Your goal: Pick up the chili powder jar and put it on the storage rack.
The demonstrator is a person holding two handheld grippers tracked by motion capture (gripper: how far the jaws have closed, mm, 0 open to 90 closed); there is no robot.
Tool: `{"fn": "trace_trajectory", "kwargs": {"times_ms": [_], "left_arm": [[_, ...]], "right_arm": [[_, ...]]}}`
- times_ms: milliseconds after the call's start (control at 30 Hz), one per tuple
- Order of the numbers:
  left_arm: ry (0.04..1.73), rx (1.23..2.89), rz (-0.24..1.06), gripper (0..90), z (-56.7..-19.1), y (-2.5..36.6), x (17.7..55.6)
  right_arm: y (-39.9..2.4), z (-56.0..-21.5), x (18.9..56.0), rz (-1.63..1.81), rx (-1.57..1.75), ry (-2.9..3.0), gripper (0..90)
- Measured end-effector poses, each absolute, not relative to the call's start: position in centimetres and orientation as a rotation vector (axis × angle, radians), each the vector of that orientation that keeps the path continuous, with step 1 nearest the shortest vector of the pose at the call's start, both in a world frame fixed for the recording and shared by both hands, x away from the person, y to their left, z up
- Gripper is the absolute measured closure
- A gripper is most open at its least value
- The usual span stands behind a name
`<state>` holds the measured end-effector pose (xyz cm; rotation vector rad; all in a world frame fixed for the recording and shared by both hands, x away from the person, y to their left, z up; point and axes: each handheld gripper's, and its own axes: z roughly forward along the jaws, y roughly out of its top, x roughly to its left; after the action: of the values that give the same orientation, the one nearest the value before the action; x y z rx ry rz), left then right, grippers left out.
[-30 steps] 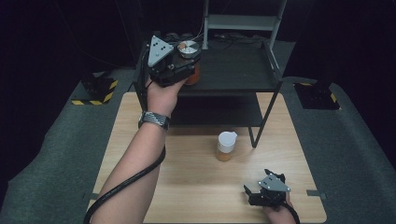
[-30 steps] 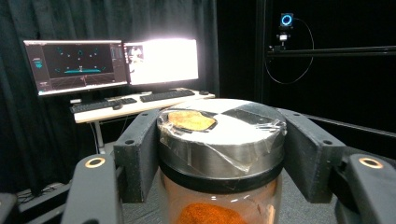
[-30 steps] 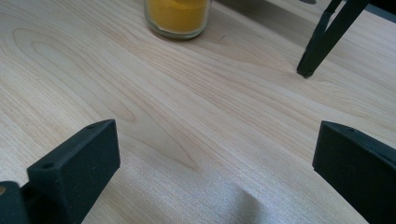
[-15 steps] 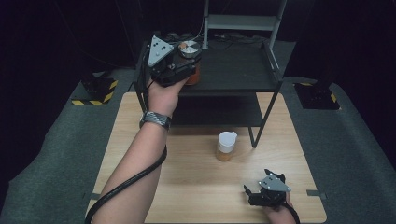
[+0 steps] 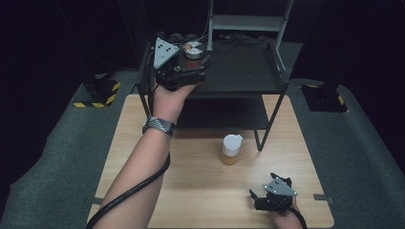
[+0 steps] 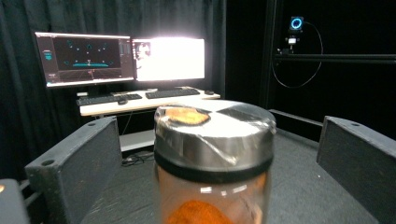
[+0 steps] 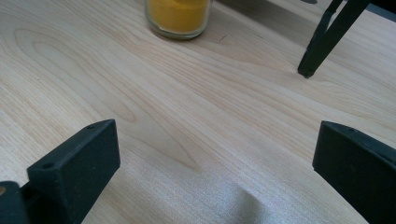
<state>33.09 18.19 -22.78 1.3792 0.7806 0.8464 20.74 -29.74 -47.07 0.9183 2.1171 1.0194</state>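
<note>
Brushed steel capped the jar (image 6: pixel 214 158), which stood on the upper shelf (image 5: pixel 239 71) of a dark rack at the far edge of the table (image 5: pixel 200 186). The left gripper (image 5: pixel 191 64) was held at the jar, whose jaws had just been opening; in the left gripper view they stood wide on either side of the jar, clear of the glass, so nothing was clamped. The jar's base was cut off at the bottom of that view, and its orange contents could only partly be made out through the glass. In the high view most of the jar was hidden behind the gripper's body and grey plate, with just the lid seen.

The right gripper (image 5: pixel 260 199) was rested low at the near right edge of the table, its jaws spread wide over bare wood with nothing between them. A second jar (image 5: pixel 231 150), white-lidded and filled with yellow powder, stood on the table near the rack's leg; its top was cut off in the right gripper view.
</note>
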Motion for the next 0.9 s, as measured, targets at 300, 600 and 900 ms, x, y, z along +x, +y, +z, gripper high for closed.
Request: {"fn": "trace_trajectory", "kwargs": {"times_ms": [300,600,900], "left_arm": [[0.773,1.415,0.867,0.3,-22.6,19.0,30.8],[0.789,1.44,0.88,0.3,-23.4,20.1,28.5],[0.771,1.471,0.886,0.4,-25.0,21.0,26.3]], "right_arm": [[-29.6,-47.1,20.7,1.01,0.907,2.119,0.0],[-29.5,-47.1,20.6,1.004,0.9,2.115,0.0],[-29.4,-47.1,20.6,0.999,0.899,2.117,0.0]]}}
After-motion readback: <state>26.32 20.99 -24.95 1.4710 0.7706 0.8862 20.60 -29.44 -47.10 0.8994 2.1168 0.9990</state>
